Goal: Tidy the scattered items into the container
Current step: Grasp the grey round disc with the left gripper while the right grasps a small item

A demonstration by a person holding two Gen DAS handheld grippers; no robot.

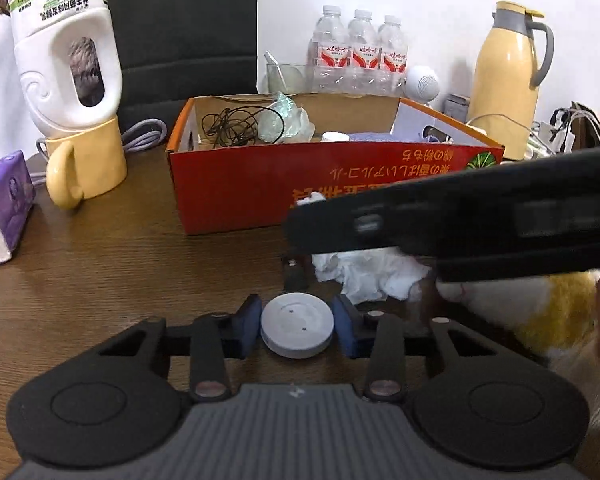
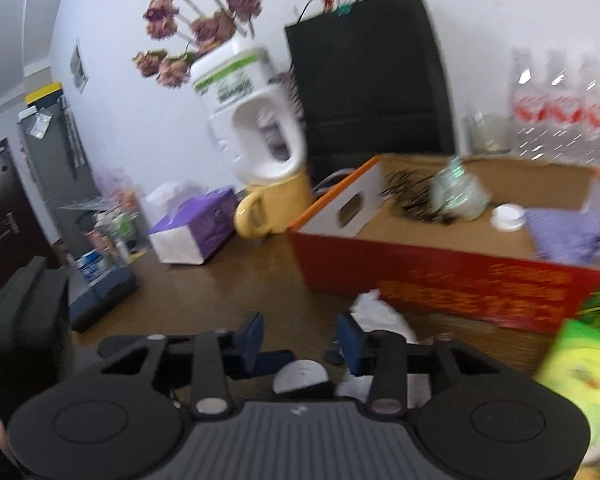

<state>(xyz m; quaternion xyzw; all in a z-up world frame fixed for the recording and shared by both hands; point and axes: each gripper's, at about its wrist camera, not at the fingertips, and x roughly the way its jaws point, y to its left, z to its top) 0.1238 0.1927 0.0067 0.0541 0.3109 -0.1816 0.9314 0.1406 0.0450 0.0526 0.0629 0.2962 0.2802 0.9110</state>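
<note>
A: Left gripper point(image 1: 297, 326): blue pads set either side of round grey plastic disc point(image 1: 297, 330), touching or nearly touching its rim; firm grip not confirmable. Disc low over dark brown wooden table point(image 1: 112, 264).

B: Right gripper point(image 2: 300, 338): parted, nothing between the pads. Seen from the left wrist as a blurred black bar crossing above crumpled white tissue point(image 1: 364, 276).

A: Small black block point(image 1: 296, 274) just beyond the disc, beside the tissue. Identity not discernible.

B: Tissue lying on table, close in front of red-and-orange cardboard box point(image 1: 236, 188). Box open-topped, holding tangled black cord point(image 1: 230, 126), pale green crumpled wrapper point(image 1: 288, 120), small white cap point(image 1: 334, 137), lilac cloth point(image 1: 370, 137).

A: Left of box: pale yellow ceramic mug point(image 1: 86, 162) carrying inverted white detergent jug point(image 1: 66, 52); purple tissue pack point(image 1: 4, 208) at table edge.

B: Behind box: three clear water bottles point(image 1: 358, 54), yellow thermos jug with grey handle point(image 1: 508, 76).
</note>
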